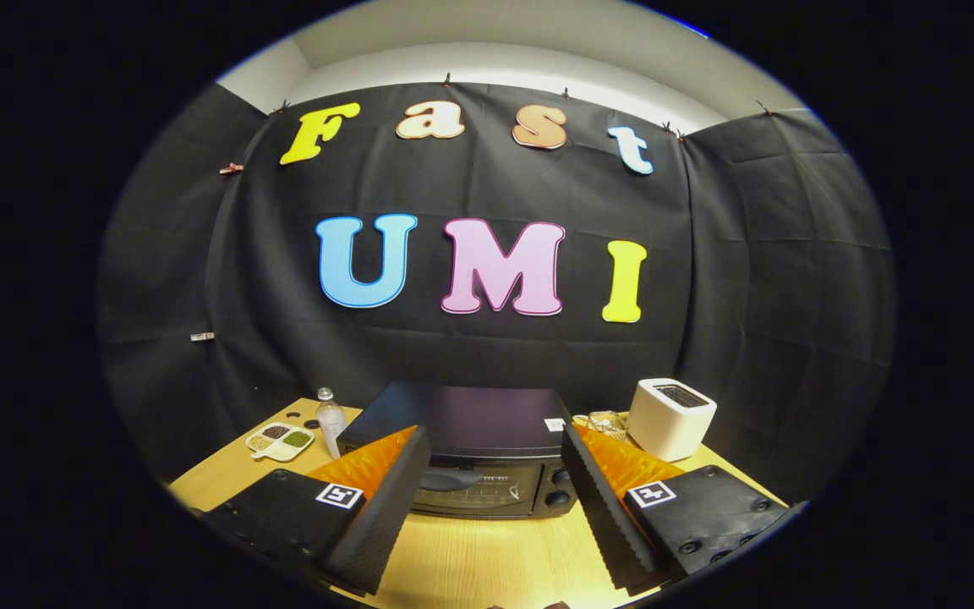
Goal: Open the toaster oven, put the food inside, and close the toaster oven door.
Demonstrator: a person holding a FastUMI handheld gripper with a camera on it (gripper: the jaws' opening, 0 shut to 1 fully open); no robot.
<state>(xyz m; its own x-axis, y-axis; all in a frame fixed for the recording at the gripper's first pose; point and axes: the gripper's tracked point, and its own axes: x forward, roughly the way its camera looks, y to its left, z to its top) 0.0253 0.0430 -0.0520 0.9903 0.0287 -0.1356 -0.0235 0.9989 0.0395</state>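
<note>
A black toaster oven (pixel 470 440) stands on the wooden table (pixel 487 558) just ahead of my fingers, its glass door (pixel 474 491) shut with the handle across the top of the door. My gripper (pixel 491 507) is open, its two fingers spread wide with the oven's front showing between them and nothing held. The fingertips stand a short way in front of the door, not touching it. I cannot make out the food to go inside.
Left of the oven stand a clear bottle (pixel 331 419) and a divided dish of seeds (pixel 280 440). A white slot toaster (pixel 670 417) sits to the right, with a small clear object (pixel 601 423) beside it. Black cloth walls close the back and sides.
</note>
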